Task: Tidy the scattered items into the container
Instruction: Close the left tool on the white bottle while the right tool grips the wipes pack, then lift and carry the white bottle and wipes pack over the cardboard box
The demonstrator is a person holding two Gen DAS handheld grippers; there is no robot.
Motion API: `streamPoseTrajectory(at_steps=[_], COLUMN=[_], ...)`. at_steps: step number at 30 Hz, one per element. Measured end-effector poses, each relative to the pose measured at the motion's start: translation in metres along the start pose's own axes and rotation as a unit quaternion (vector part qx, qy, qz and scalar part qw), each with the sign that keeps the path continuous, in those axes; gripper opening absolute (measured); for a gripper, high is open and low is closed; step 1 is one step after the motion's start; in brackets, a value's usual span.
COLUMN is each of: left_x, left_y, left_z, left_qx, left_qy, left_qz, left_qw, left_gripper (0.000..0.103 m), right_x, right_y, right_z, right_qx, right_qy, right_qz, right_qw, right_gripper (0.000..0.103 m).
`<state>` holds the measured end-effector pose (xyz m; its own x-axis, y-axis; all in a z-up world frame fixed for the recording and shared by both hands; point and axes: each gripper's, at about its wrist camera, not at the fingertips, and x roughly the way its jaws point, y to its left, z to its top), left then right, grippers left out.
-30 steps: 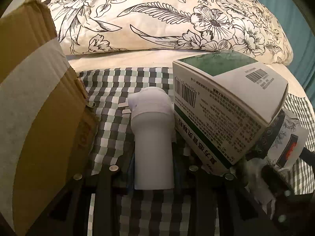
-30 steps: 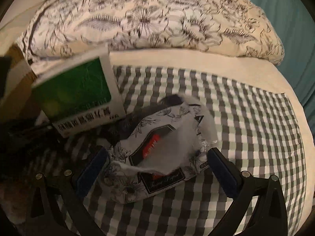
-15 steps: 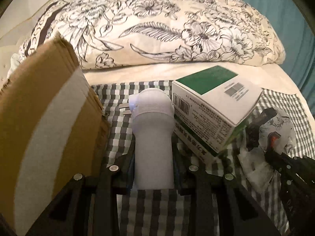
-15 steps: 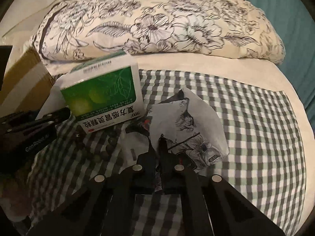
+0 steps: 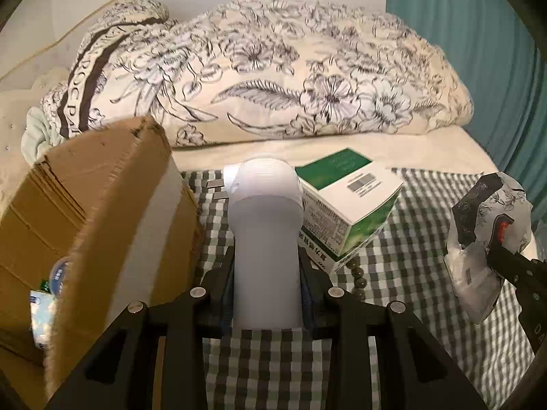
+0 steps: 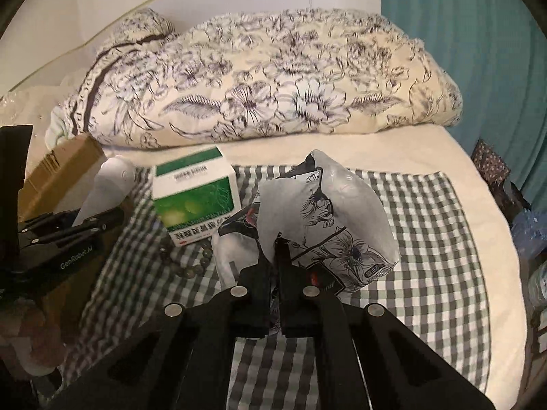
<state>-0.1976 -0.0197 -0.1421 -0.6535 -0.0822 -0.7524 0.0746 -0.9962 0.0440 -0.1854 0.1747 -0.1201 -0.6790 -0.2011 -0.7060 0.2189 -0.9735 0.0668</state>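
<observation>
In the left wrist view, a white plastic device (image 5: 265,239) is clamped between the fingers of the left gripper (image 5: 266,294), its long axis running straight away along them, with the rounded head at the far end. The cardboard box (image 5: 89,212), taken to be the container, lies immediately to the left; its open inside, already holding small items, is seen at the near left. A green-and-white medicine carton (image 5: 345,205) rests on the checked cloth (image 5: 410,266) just right of the device, with a string of beads (image 5: 357,273) beside it. At the far right, a floral packet (image 5: 485,239) is held up by the right gripper.

In the right wrist view, the jaws of the right gripper (image 6: 275,256) are pinched together on a fold of the floral packet, which hangs clear of the cloth. The box lies far left, beyond the left gripper, so the left hand is judged nearer for the drop.
</observation>
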Motion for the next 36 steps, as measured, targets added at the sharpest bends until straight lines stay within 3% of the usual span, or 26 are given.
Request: streamPoseTrajectory(at_steps=[17,36], left_x=[-0.099,-0.177], left_y=[0.02,0.068], left_z=[0.007,0.006], left_qx=[-0.01,-0.038], left_qy=[-0.072,-0.122], left_qz=[-0.007,0.012], left_qw=[0.9973,0.9917], left_gripper=[0.032,0.032], right_x=[-0.083,-0.153], right_y=[0.032,0.082], right_z=[0.009,0.022], right_qx=[-0.017,-0.045], right_qy=[-0.061,-0.115], right_qz=[0.01,0.038], right_qw=[0.998,0.992], right_gripper=[0.003,0.003])
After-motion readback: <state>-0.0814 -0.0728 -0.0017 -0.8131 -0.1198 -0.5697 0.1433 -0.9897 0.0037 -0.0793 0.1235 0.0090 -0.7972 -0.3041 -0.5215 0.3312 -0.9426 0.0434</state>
